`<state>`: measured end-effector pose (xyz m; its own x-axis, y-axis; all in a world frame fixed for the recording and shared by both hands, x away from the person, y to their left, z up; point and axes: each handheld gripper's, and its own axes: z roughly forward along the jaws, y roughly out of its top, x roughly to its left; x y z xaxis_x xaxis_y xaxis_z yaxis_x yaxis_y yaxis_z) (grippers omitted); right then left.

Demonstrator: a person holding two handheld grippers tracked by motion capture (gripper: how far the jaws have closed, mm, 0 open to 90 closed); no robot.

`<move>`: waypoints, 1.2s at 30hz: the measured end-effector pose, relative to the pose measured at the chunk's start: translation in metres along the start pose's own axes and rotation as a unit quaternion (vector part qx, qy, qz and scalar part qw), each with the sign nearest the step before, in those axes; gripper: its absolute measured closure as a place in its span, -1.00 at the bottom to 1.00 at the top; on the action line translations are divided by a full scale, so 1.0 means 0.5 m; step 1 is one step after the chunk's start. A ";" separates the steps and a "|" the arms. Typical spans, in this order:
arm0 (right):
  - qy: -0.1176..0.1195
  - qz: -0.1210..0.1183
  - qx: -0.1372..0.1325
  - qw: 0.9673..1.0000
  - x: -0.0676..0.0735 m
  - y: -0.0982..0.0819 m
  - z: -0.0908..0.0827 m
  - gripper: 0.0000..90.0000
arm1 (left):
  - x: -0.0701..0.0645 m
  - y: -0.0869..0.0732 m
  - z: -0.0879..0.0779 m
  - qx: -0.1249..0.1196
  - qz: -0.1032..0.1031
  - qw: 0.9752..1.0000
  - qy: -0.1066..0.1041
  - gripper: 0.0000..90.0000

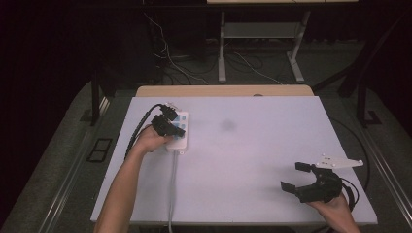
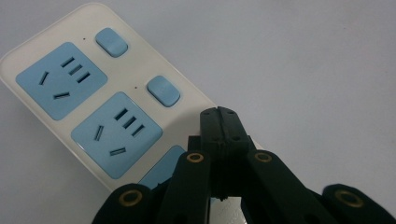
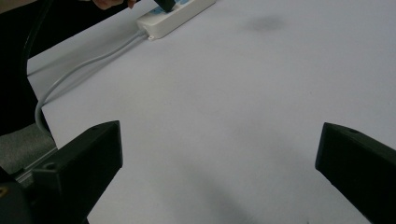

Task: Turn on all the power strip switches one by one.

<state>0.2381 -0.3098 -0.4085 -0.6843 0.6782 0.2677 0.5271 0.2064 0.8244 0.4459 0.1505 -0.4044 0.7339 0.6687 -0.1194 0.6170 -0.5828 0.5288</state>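
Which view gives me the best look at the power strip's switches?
The left gripper view: the power strip shows two blue switches clearly beside its sockets. The high view shows the strip small, partly under the left hand-held gripper. The right gripper view catches its cable end.

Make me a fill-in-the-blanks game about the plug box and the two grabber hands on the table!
1. The left gripper has its jaws pressed ____ above the power strip.
2. The right gripper holds its jaws wide ____ over the white table.
3. The power strip's socket faces and switches are light ____.
4. The grey cord runs from the power strip toward the ____ edge of the table.

Missing words: shut; open; blue; near
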 end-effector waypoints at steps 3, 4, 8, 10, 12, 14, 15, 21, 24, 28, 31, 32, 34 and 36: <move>0.000 0.001 0.000 1.000 -0.001 0.000 -0.001 -0.99 | -0.004 0.002 0.000 0.003 0.005 1.000 0.007 0.99; 0.000 0.000 0.000 1.000 -0.002 -0.001 0.000 -0.99 | -0.004 0.002 0.000 0.003 0.005 1.000 0.007 0.99; -0.001 0.003 0.000 1.000 -0.004 -0.001 0.001 -0.99 | -0.004 0.001 0.000 0.001 0.004 1.000 0.008 0.99; -0.001 0.005 0.001 1.000 -0.006 -0.001 0.002 -0.99 | -0.006 0.002 0.000 0.003 0.008 1.000 0.012 0.99; -0.002 0.006 0.001 1.000 -0.006 -0.002 0.002 -0.99 | -0.007 0.004 0.000 0.006 0.009 1.000 0.013 0.99; -0.003 0.005 0.000 1.000 -0.006 -0.002 0.001 -0.99 | -0.007 0.004 -0.001 0.006 0.007 1.000 0.012 0.99; -0.003 0.005 0.000 1.000 -0.005 -0.002 0.000 -0.99 | -0.007 0.004 -0.001 0.008 0.007 1.000 0.012 0.99; -0.003 0.006 0.001 1.000 -0.007 -0.002 0.001 -0.99 | -0.003 0.003 -0.007 0.011 0.007 1.000 0.011 0.99; -0.003 0.007 0.002 1.000 -0.007 -0.002 0.002 -0.99 | 0.000 0.002 -0.011 0.011 0.008 1.000 0.008 0.99; -0.004 0.008 0.002 1.000 -0.008 -0.003 0.002 -0.99 | -0.002 0.005 -0.019 0.008 0.008 1.000 0.008 0.99; -0.004 0.007 0.002 1.000 -0.007 -0.003 0.003 -0.99 | -0.004 0.010 -0.027 0.005 0.012 1.000 0.009 0.99; -0.004 0.007 0.002 1.000 -0.007 -0.003 0.003 -0.99 | -0.006 0.012 -0.029 0.003 0.013 1.000 0.010 0.99; -0.004 0.006 0.003 1.000 -0.007 -0.003 0.004 -0.99 | -0.008 0.018 -0.035 0.003 0.018 1.000 0.010 0.99; -0.003 0.007 0.003 1.000 -0.007 -0.003 0.004 -0.99 | -0.010 0.023 -0.041 0.003 0.022 1.000 0.011 0.99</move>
<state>0.2407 -0.3110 -0.4116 -0.6738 0.6858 0.2749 0.5394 0.2023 0.8174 0.4438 0.1498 -0.3806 0.7546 0.6516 -0.0774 0.5853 -0.6151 0.5282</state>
